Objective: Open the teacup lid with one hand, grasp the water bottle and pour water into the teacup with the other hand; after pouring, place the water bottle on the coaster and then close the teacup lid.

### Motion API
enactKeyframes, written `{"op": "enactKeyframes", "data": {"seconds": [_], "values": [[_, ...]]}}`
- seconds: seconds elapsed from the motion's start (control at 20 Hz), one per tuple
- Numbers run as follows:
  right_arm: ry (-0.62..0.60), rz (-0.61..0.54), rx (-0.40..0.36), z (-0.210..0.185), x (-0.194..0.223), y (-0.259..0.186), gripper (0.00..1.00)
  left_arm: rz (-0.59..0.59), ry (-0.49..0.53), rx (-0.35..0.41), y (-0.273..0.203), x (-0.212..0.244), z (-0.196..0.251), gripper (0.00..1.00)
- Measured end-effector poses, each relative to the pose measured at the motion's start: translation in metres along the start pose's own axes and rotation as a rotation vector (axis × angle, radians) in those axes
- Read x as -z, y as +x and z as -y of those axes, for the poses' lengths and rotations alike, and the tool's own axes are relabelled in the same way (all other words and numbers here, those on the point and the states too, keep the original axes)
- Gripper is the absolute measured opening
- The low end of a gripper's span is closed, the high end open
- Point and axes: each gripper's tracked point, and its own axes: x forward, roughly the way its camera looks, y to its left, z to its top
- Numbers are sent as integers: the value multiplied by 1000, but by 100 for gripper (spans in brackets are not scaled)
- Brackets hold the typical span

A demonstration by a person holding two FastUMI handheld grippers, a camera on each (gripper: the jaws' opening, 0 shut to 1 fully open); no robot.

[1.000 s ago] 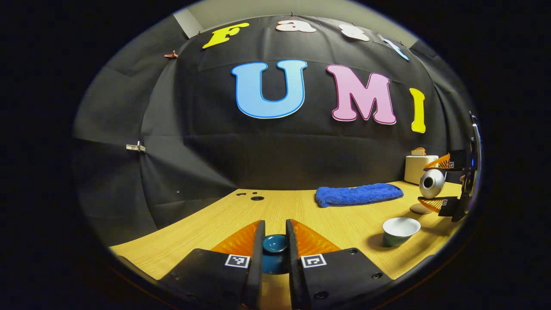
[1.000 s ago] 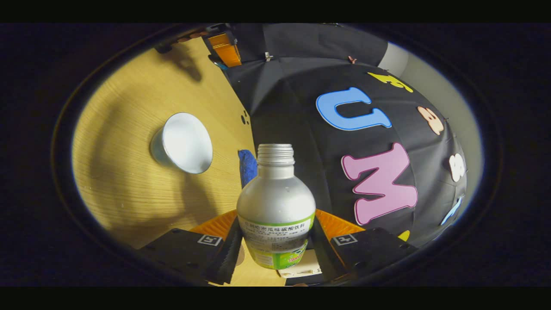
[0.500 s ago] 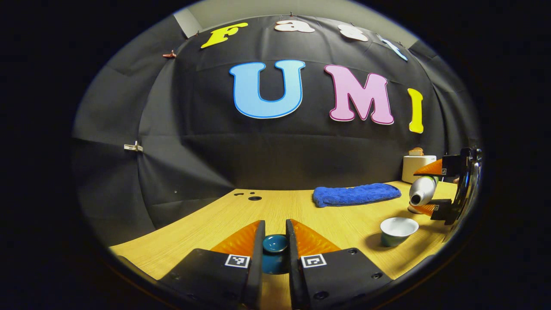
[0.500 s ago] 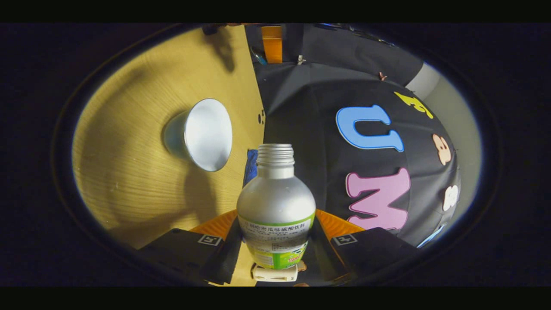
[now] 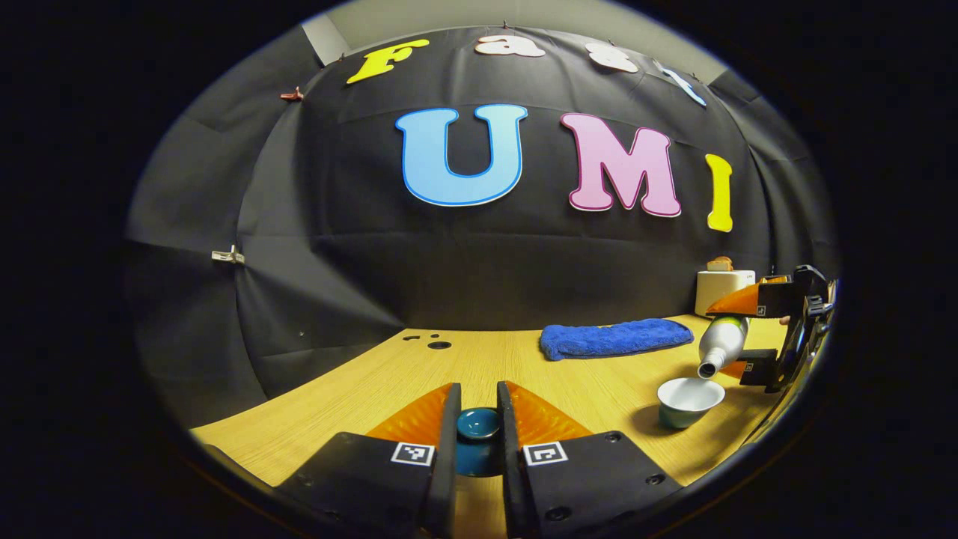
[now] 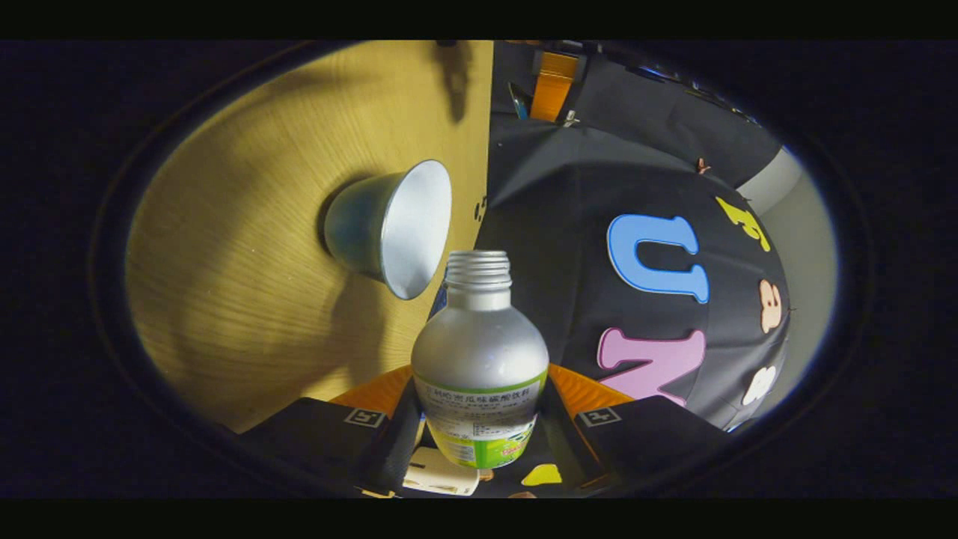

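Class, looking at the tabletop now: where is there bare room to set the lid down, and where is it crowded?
Bare wood lies between the left gripper holding the lid, the cable holes and the blue towel. It is crowded by the teacup, where the right gripper tilts the bottle.

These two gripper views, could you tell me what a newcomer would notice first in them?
The silver water bottle, clamped in the right gripper, is tipped with its open mouth just above the lidless teacup on the wooden table. The left gripper holds the teal teacup lid off to the side.
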Motion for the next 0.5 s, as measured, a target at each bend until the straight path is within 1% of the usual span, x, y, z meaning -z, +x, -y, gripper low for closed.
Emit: {"op": "enactKeyframes", "data": {"seconds": [0.05, 0.1, 0.15, 0.35, 0.4, 0.45, 0.5], "values": [[-13, 2, 1, 0, 1, 1, 80, 0, 0, 0, 0, 0, 0, 29], [-25, 2, 4, 1, 0, 2, 78, 0, 0, 0, 0, 0, 0, 29], [-34, 3, 6, 2, 1, 2, 77, 0, 0, 0, 0, 1, 0, 29], [-67, 10, -2, 2, 2, 4, 77, 0, 0, 5, 1, 0, 1, 29], [-79, 12, -4, 1, 3, 3, 80, 0, 0, 5, 0, 0, 1, 29], [-96, 17, -4, 1, 1, 4, 77, 0, 0, 8, 0, 0, 1, 29], [-106, 18, -3, 1, 1, 4, 77, 1, 1, 11, 0, 0, 2, 29]]}}
